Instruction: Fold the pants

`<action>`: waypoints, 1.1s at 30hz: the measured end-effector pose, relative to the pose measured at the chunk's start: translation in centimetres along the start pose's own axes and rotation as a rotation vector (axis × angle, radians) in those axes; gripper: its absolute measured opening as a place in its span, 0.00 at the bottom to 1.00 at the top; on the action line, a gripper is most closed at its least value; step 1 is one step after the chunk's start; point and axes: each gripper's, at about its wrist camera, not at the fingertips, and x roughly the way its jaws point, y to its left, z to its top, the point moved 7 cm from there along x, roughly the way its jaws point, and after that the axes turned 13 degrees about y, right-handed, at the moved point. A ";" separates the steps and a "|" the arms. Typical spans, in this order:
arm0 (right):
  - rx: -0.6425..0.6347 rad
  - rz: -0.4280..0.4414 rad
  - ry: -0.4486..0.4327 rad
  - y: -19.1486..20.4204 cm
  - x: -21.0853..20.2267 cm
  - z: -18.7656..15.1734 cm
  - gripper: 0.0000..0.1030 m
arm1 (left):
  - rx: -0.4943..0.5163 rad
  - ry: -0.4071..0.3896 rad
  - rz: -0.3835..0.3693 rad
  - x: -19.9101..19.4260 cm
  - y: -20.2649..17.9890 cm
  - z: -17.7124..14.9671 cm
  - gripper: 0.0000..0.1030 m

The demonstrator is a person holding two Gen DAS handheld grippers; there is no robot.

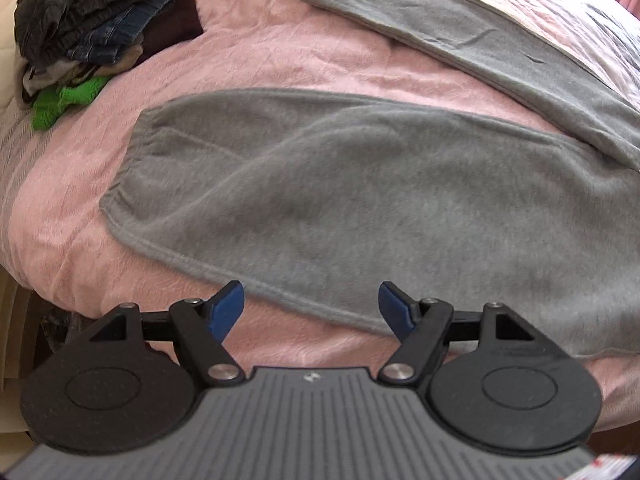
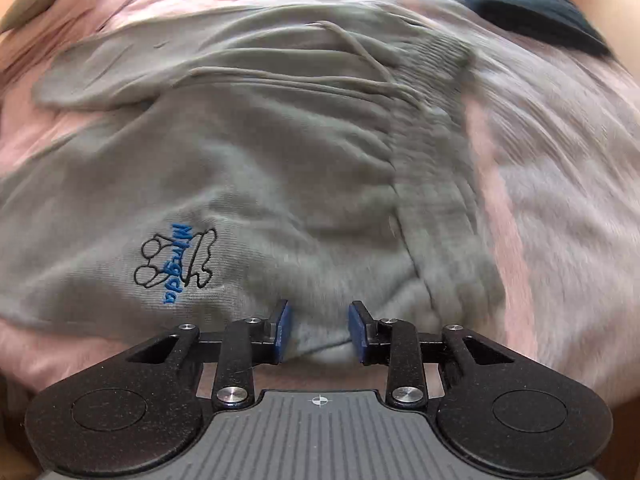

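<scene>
On the left wrist view, the left gripper (image 1: 311,308) hangs with its blue-padded fingers (image 1: 226,312) spread wide, grasping nothing, just above the near edge of a leg of the grey sweatpants (image 1: 340,208). That leg lies flat across the pink blanket (image 1: 248,52), its elastic cuff (image 1: 124,168) to the left; the second leg (image 1: 460,36) runs diagonally farther back, the two well apart at the cuffs and meeting toward the right. A pile of dark clothes with something bright green (image 1: 80,32) sits at the far left corner, clear of the pants.

From the right wrist view, the right gripper (image 2: 319,330) sits low at the near corner of the sweatpants' upper part (image 2: 260,184), beside the ribbed waistband (image 2: 436,184). Its pads (image 2: 285,328) stand partly apart with a bulge of grey cloth between them; they do not look clamped, though motion blur makes contact hard to judge. An embroidered logo with blue lettering (image 2: 176,264) lies just left of the fingers, a drawstring (image 2: 360,56) trails across the fabric farther back, and a dark garment (image 2: 528,8) lies at the upper right.

Judging from this, the pants are spread out and not yet folded; the step in hand looks like taking hold of the near side. The next move probably calls for both grippers to close on the near edge and carry the near leg over onto the far one, keeping seams aligned.
</scene>
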 end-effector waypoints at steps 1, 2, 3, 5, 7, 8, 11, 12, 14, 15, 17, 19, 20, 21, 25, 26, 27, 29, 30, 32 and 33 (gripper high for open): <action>0.096 0.035 -0.008 -0.6 -0.4 -0.4 0.28 | -0.013 0.003 -0.013 0.2 0.7 -0.4 0.69; 0.210 0.086 -0.005 -1.4 -0.8 -0.9 0.28 | -0.030 0.010 -0.030 0.5 1.4 -0.8 0.69; 0.328 0.145 0.009 -2.3 -1.0 -1.7 0.29 | -0.051 0.022 -0.045 0.8 2.1 -1.2 0.69; 0.422 0.155 0.057 -3.3 -1.2 -2.4 0.29 | -0.088 0.044 -0.066 1.3 3.4 -1.9 0.69; 0.401 0.110 0.061 -3.3 -2.1 -2.7 0.29 | -0.091 0.049 -0.073 1.3 4.0 -2.2 0.69; 0.369 0.097 0.044 -2.8 -2.8 -2.4 0.29 | -0.076 0.046 -0.079 1.2 4.0 -2.3 0.69; 0.239 0.063 -0.020 0.3 -4.1 -1.6 0.29 | -0.022 0.004 -0.106 0.5 3.0 -1.8 0.69; 0.193 0.052 -0.044 1.5 -4.1 -1.1 0.29 | -0.014 -0.012 -0.118 0.4 2.6 -1.5 0.69; 0.098 0.021 -0.079 4.3 -3.4 -0.3 0.29 | -0.007 -0.034 -0.138 0.6 1.6 -0.6 0.69; 0.066 0.009 -0.080 5.3 -2.8 0.0 0.29 | -0.005 -0.041 -0.140 0.9 1.1 -0.2 0.69; 0.015 -0.029 -0.038 6.6 -0.5 0.3 0.30 | 0.005 -0.020 -0.141 2.1 0.1 -0.1 0.69; 0.000 -0.101 0.073 6.6 2.3 -1.1 0.30 | 0.017 0.050 -0.117 4.0 -0.6 -0.8 0.68; -0.010 -0.118 0.100 6.5 2.8 -1.8 0.30 | 0.021 0.087 -0.103 4.7 -0.8 -1.4 0.68; -0.022 -0.148 0.172 6.4 3.5 -2.9 0.30 | 0.024 0.108 -0.091 4.9 -1.0 -2.0 0.68; 0.001 -0.125 0.166 5.5 0.8 -4.8 0.30 | 0.055 0.134 -0.066 3.3 -1.7 -4.4 0.67; 0.018 -0.092 0.142 5.3 -0.5 -4.8 0.30 | 0.068 0.124 -0.069 2.4 -2.1 -4.7 0.67; 0.030 -0.067 0.131 5.2 -1.7 -4.8 0.30 | 0.082 0.114 -0.067 1.5 -2.6 -4.8 0.67; 0.042 -0.018 0.106 5.1 -4.1 -4.3 0.31 | 0.112 0.069 -0.068 -1.1 -4.0 -4.8 0.67; 0.038 0.004 0.088 5.2 -5.7 -3.8 0.32 | 0.125 0.038 -0.076 -2.5 -4.8 -4.7 0.67; 0.022 0.037 0.038 6.0 -8.8 -3.1 0.39 | 0.146 -0.018 -0.094 -5.6 -6.5 -4.3 0.67; 0.010 0.051 0.008 6.4 -10.3 -2.8 0.44 | 0.158 -0.048 -0.110 -7.3 -7.5 -4.1 0.67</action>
